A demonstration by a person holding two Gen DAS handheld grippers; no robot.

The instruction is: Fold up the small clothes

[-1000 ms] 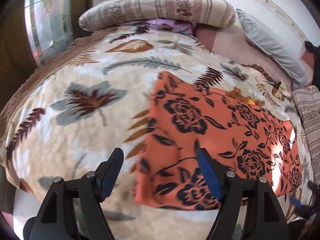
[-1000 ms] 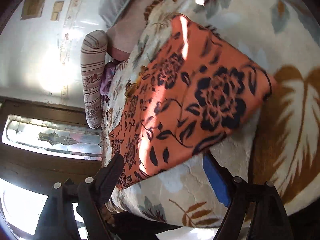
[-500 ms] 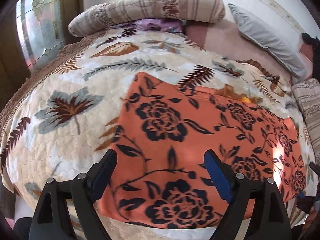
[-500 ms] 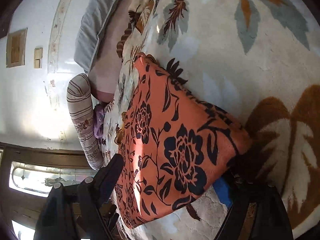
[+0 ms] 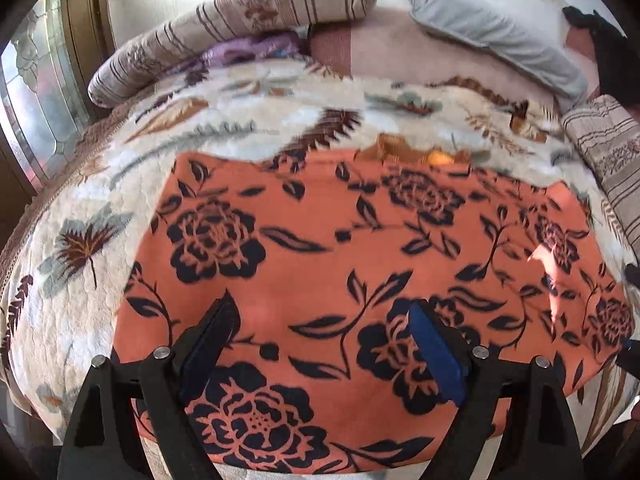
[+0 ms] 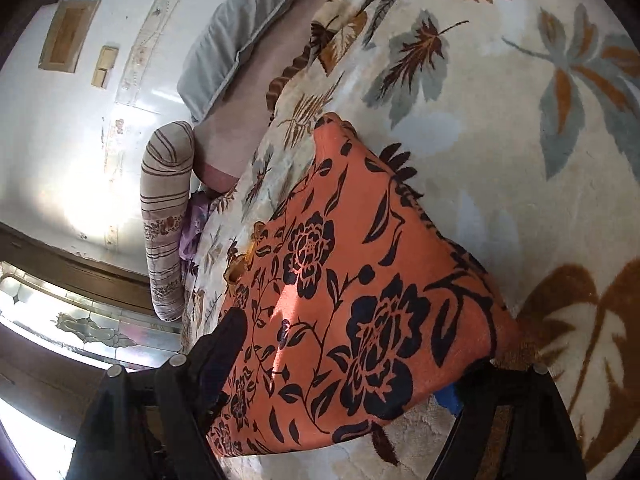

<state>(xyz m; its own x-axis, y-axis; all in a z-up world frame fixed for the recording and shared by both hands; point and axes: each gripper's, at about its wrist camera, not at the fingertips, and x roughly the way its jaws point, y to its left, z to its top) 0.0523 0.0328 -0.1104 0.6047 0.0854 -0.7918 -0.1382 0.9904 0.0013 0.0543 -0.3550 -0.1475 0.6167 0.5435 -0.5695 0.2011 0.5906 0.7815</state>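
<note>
Orange floral garment [image 5: 360,264]: laid flat on a leaf-patterned blanket [image 5: 92,264] covering the bed, near edge at the bed's front. Left gripper [image 5: 320,332]: fingers held wide apart above the garment's near edge. Right gripper [image 6: 344,376]: fingers spread, the garment's corner lying between them. Striped bolster [image 5: 248,12] and grey pillow [image 5: 492,32] placed at the far end.

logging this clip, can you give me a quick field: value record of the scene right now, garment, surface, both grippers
garment: orange cloth with black flower print, lying spread and mostly flat
surface: cream leaf-pattern blanket on a bed
left gripper: open, fingers over the cloth's near edge
right gripper: open, fingers straddling a corner of the cloth, no pinch yet
background: striped bolster, grey pillow
fold state: no fold started in these views
</note>
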